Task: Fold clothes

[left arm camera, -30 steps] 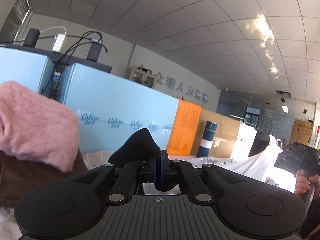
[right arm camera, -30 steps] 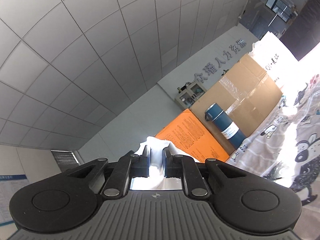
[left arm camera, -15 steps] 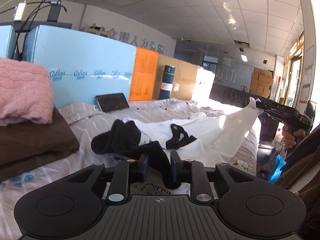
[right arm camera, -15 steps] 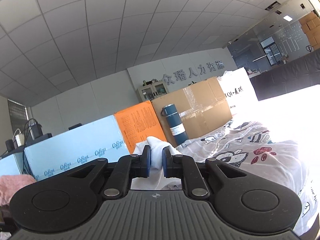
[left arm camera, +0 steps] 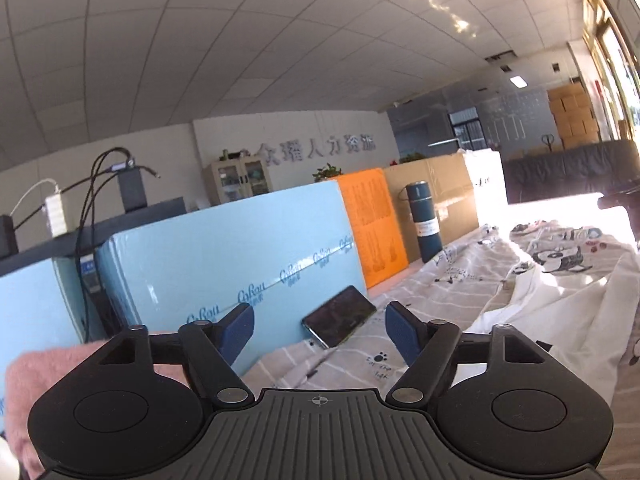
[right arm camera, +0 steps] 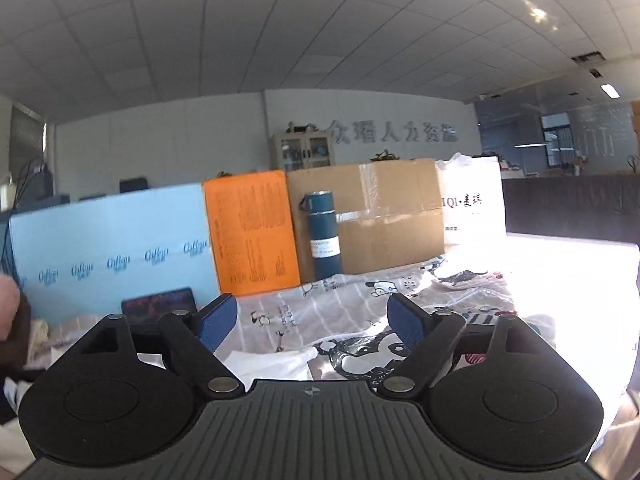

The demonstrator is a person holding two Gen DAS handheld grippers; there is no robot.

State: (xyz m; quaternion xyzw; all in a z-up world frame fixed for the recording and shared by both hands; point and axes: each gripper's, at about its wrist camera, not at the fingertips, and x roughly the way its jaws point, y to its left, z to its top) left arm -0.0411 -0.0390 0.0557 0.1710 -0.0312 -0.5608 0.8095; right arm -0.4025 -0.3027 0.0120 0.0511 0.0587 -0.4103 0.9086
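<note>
Nearest the lens in each wrist view, the left tool (left arm camera: 320, 330) and the right tool (right arm camera: 313, 322) both stand with their blue pads spread wide and nothing between them. Just below and ahead of the right tool lies a white garment (right arm camera: 266, 364), rumpled on the bed sheet (right arm camera: 352, 300) (a pale, striped cloth printed with cartoon animals). The left view shows more of the same white cloth (left arm camera: 560, 312) heaped along the right side, with folds running across it; whether it is one garment or two cannot be told. At the left edge a pink knitted sweater (left arm camera: 20, 376) sits just beside the left tool, on something brown in the right view (right arm camera: 18, 336).

The scene would fit either a garment just let go after a fold or one dropped to be gripped anew, so the judgement goes only this far: the white cloth is not flat or squared. Folding it well would call for each tool to take a single layer at a true corner or hem, the two kept level and pulled gently apart so the cloth spreads without twisting.

Further off a phone (left arm camera: 340, 316) leans against a light blue board (left arm camera: 224, 264); stray cloth could knock it. Beyond stand an orange panel (right arm camera: 252, 232), a dark teal flask (right arm camera: 324, 234) and a taped cardboard box (right arm camera: 384, 216).
</note>
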